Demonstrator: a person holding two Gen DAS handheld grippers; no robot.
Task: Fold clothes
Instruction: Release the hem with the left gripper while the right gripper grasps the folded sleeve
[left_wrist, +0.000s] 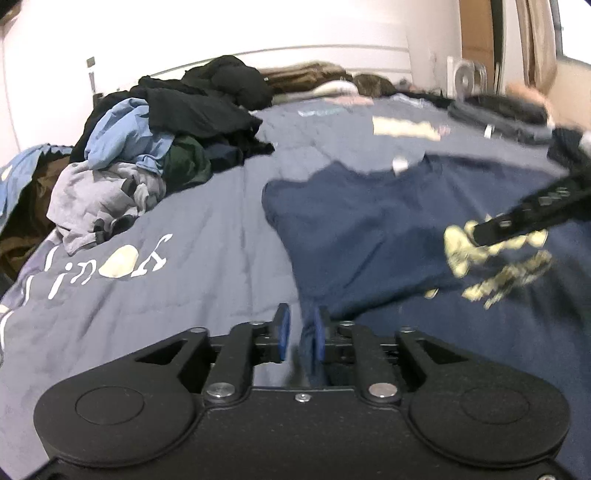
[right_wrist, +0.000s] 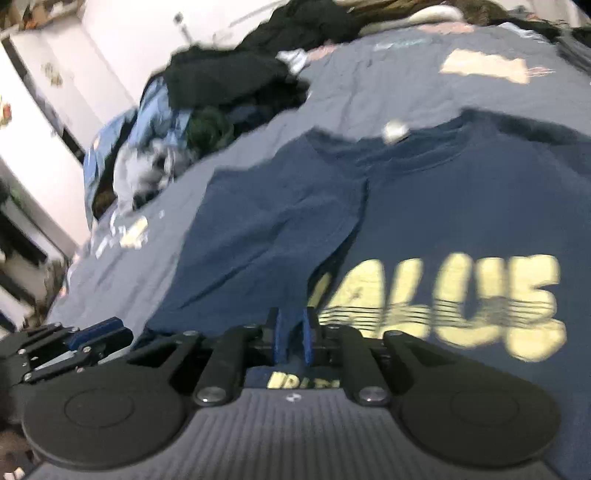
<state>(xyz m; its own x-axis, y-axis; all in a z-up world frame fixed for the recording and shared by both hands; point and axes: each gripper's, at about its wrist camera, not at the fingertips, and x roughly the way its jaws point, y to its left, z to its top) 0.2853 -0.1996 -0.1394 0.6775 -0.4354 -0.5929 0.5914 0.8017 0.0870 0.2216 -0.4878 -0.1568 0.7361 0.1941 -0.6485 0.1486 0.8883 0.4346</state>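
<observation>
The left gripper (left_wrist: 300, 334) has its fingers parted, navy cloth hanging against one blue pad only, not pinched. The right gripper (right_wrist: 291, 338) has its fingers nearly together with a fold of the navy T-shirt (right_wrist: 424, 206) between the pads. The shirt lies spread on the grey-blue bedspread (left_wrist: 207, 221), its yellow print blurred and partly covered. Beyond, a heap of clothes (left_wrist: 155, 136) piles near the bed's far edge.

Bare blue bedspread (left_wrist: 207, 236) lies open between the spread navy T-shirt (left_wrist: 354, 236) and the heaped clothes pile (left_wrist: 159, 140) along the left, while folded dark garments (left_wrist: 498, 114) block the far right corner.
</observation>
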